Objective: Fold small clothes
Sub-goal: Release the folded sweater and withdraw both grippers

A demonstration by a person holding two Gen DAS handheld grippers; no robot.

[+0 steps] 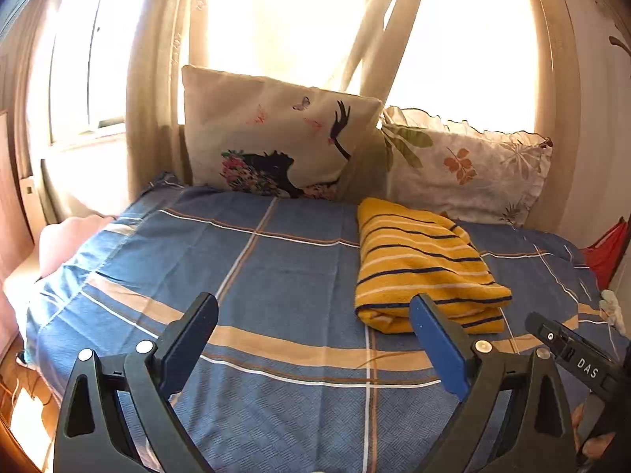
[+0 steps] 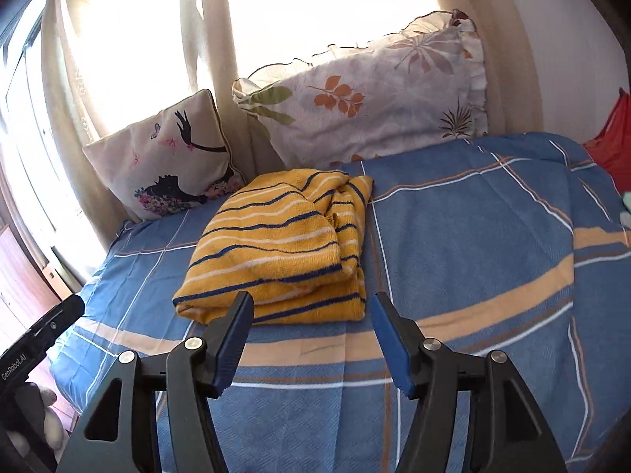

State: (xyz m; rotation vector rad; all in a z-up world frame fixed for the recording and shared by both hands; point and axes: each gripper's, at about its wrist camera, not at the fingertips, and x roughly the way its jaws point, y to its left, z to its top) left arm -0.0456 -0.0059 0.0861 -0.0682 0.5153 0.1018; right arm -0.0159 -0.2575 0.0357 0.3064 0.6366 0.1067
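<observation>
**Folded jumper set down, both grippers clear of it**

The yellow striped jumper (image 2: 276, 248) lies folded into a thick, rough rectangle on the bed (image 2: 473, 236), toward the pillow end and a little left of centre as my right wrist camera sees it. Its near fold edge faces me; the right side is lumpier, where a sleeve or hem bunches up rather than lying flat. I judge the fold essentially done, so the step in hand is tidying or leaving it. To do that well I should press or tuck the bunched right side without dragging the whole bundle, coming in low along the sheet and pinching only the loose layer.

My right gripper (image 2: 311, 335) hovers just short of the near edge, jaws parted at a middling width with nothing between them. My left gripper (image 1: 315, 339) stands wide and empty, off to the left of the jumper, over bare blue checked sheet.

Behind the jumper, the cushion with a black figure print (image 1: 276, 138) and the leaf-print pillow (image 2: 366, 90) lean against the curtain (image 1: 157, 98), close to its far edge, so there is little room to push it backward. To the right the sheet runs wide and free until something red (image 2: 615, 138) at the far side of the bed. The left edge of the bed drops away toward the wooden floor (image 1: 23, 414); the near part of the bed is open room for my hands.
</observation>
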